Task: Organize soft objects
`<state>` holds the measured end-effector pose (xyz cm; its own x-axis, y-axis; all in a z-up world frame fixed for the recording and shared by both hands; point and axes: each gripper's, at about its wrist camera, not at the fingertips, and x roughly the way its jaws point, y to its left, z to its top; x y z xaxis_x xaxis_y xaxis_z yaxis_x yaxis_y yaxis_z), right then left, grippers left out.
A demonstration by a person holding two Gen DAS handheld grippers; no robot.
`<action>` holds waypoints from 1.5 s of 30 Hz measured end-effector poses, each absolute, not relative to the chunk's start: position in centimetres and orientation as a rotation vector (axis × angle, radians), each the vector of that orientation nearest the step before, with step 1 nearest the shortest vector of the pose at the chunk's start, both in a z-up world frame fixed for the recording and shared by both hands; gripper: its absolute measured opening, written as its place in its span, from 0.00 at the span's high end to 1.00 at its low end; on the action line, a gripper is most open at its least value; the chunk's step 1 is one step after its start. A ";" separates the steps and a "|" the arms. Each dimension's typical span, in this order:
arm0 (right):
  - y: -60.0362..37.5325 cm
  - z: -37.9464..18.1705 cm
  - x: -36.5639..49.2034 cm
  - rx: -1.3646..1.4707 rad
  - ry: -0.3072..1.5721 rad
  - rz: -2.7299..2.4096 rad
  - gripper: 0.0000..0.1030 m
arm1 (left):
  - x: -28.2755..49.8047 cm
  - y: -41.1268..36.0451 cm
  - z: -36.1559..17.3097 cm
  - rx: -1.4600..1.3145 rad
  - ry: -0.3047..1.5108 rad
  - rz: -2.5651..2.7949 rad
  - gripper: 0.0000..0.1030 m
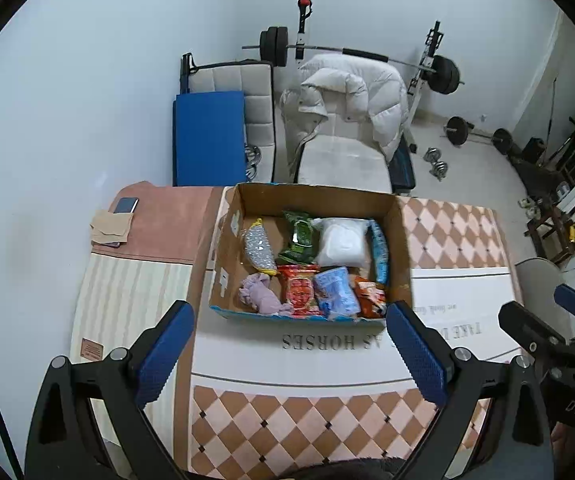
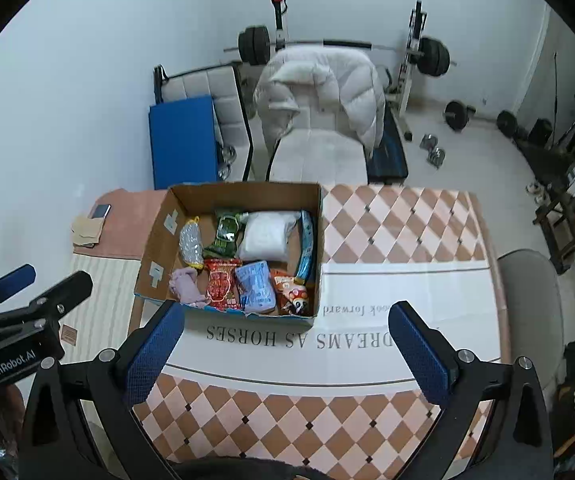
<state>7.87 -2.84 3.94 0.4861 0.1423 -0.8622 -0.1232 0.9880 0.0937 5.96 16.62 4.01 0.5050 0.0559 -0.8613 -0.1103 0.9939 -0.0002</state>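
Note:
An open cardboard box (image 1: pixel 223 248) (image 2: pixel 159 240) stands on the table and holds several soft items: a lilac cloth (image 1: pixel 259 294) (image 2: pixel 185 284), a red snack pack (image 1: pixel 299 292) (image 2: pixel 221 284), a light blue pack (image 1: pixel 337 292) (image 2: pixel 257 286), a white bag (image 1: pixel 343 242) (image 2: pixel 267 236), a green pack (image 1: pixel 297 236) (image 2: pixel 225 234) and a silver pouch (image 1: pixel 259 246) (image 2: pixel 191 244). My left gripper (image 1: pixel 289 348) is open and empty, just in front of the box. My right gripper (image 2: pixel 287 348) is open and empty, in front of the box and to its right.
The table carries a checkered cloth (image 1: pixel 287 428) (image 2: pixel 399 224). A phone (image 1: pixel 125 205) and a beige cloth lie at the far left. A chair with a white puffer jacket (image 1: pixel 351 92) stands behind the table, with a weight bench and dumbbells beyond.

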 end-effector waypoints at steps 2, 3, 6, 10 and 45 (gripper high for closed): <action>-2.9 5.1 6.9 0.008 1.027 0.165 0.00 | 5.1 16.3 4.7 -0.057 1.031 0.086 0.04; -3.0 5.6 6.4 0.004 1.019 0.167 0.00 | 4.6 16.1 4.9 -0.058 1.027 0.085 0.04; -3.0 7.0 5.0 -0.006 0.992 0.175 0.00 | 3.5 15.9 5.9 -0.057 1.010 0.079 0.04; -3.1 8.4 3.7 -0.012 0.968 0.187 0.00 | 2.4 16.0 6.9 -0.075 0.996 0.073 0.04; -3.6 5.0 5.9 -0.032 0.972 0.069 0.00 | 4.4 16.3 4.5 -0.045 0.996 0.135 0.04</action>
